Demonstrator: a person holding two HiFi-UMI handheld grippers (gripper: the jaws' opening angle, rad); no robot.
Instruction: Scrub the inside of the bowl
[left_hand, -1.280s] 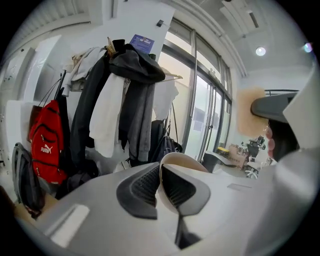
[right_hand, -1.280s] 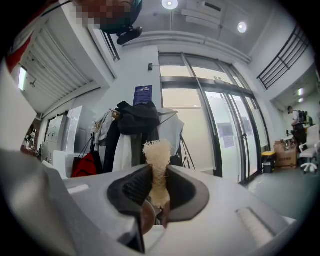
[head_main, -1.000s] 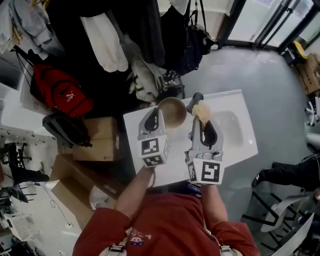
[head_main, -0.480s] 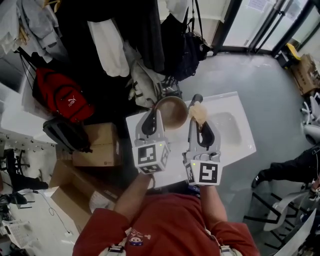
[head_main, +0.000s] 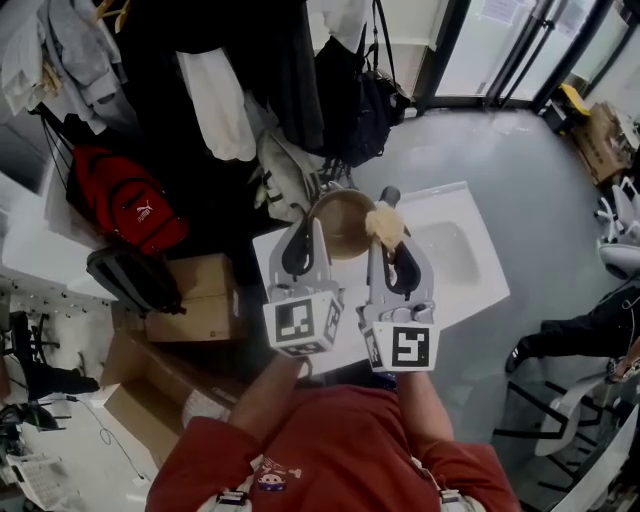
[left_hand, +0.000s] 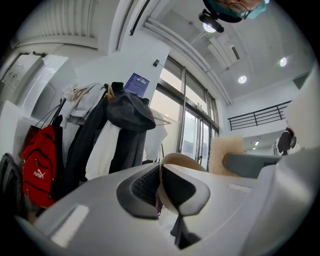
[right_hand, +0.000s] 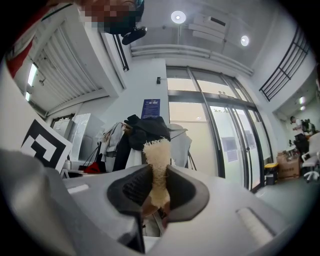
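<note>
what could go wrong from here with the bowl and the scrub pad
1. The left gripper pinches the bowl only by its thin rim, in mid-air; scrubbing pressure could lever it loose and drop it.
2. The right gripper clamps the scrub pad low down; its free top may fold or pull out when rubbed.

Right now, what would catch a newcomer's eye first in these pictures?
The left gripper clamps the rim of a brown bowl, and beside it the right gripper pinches a pale fibrous scrubber, both over the white sink unit at centre. A bright red backpack hangs among dark coats at upper left.
</note>
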